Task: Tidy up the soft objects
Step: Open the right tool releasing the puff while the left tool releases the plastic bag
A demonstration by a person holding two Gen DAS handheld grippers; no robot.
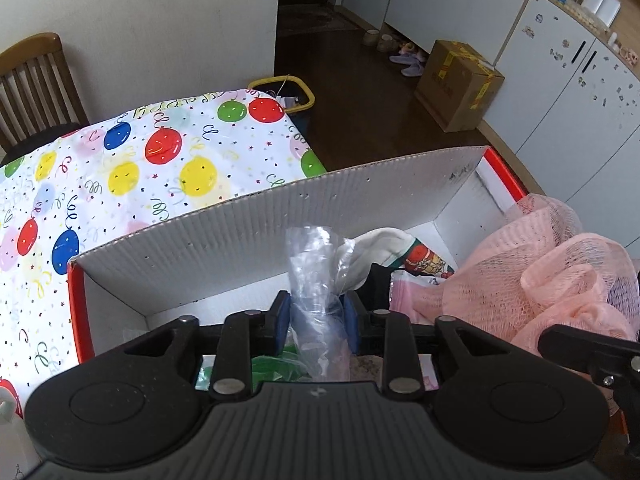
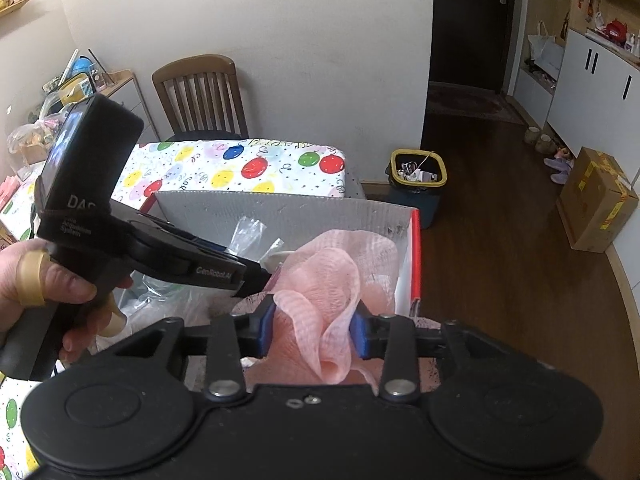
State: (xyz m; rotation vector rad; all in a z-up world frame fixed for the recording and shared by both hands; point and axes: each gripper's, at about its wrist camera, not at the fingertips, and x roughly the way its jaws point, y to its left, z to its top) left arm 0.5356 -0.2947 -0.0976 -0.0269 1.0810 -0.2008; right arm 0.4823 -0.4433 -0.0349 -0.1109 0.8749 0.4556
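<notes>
My left gripper (image 1: 316, 316) is shut on a crumpled clear plastic bag (image 1: 316, 272) and holds it over the open white box with red edges (image 1: 240, 232). My right gripper (image 2: 316, 328) is shut on a pink mesh bath sponge (image 2: 332, 276), at the box's right end; the sponge also shows in the left wrist view (image 1: 560, 276). Inside the box lie a white cloth with a red and green print (image 1: 404, 252) and a pink packet (image 1: 412, 296). The left gripper's body (image 2: 132, 240) crosses the right wrist view above the box.
The box stands on a table with a balloon-print cloth (image 1: 132, 168). A wooden chair (image 2: 200, 92) stands behind the table. A bin with a yellow rim (image 2: 418, 184) and a cardboard box (image 2: 596, 200) stand on the dark floor to the right.
</notes>
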